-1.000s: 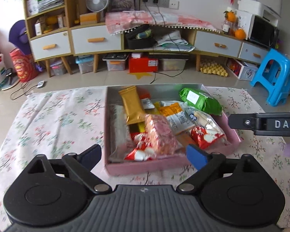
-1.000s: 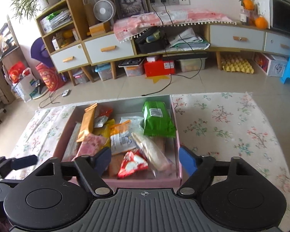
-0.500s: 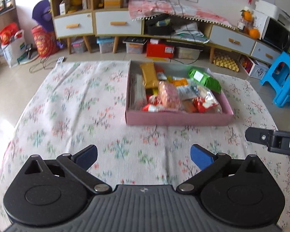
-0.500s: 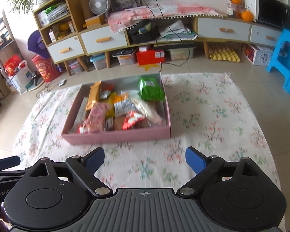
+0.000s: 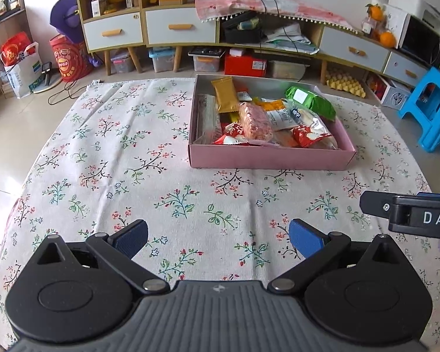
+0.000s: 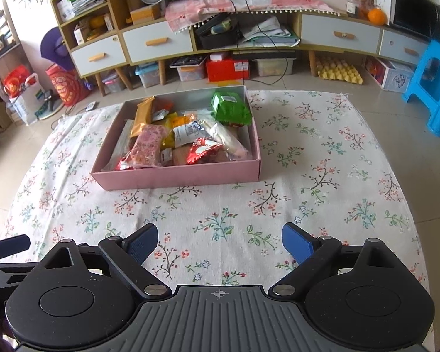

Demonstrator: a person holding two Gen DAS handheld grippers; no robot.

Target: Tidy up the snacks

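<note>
My left claw [image 5: 218, 238] stands wide, nothing between its blue pads [image 5: 305, 242], only the flowered cloth [image 5: 117, 146] under the gap. My right claw [image 6: 220, 242] has just been opening too and is nearly as wide, equally empty; from the left camera I see its black arm poking in at the right edge. Both claws hang over the near part of the cloth, well apart from the pink box [image 5: 271, 160], which sits toward the far side of the desk.

All the snacks I can find are inside that box. A gold packet [image 5: 227, 95] lies at the back left, a green bag [image 6: 231, 109] in the far right corner, a pink speckled bar [image 5: 255, 121] across the middle, and red wrappers [image 6: 202, 149] along the near wall, with white and orange packets heaped in between. I see no stray packet on the cloth in either view.

My reading is that the gathering is done: everything is in the box and neither claw holds anything. The contents are piled loosely rather than laid in rows, though, some packets overlapping others. If neat order inside the box is wanted, that part is left; if collecting was the whole job, little or nothing remains.
</note>
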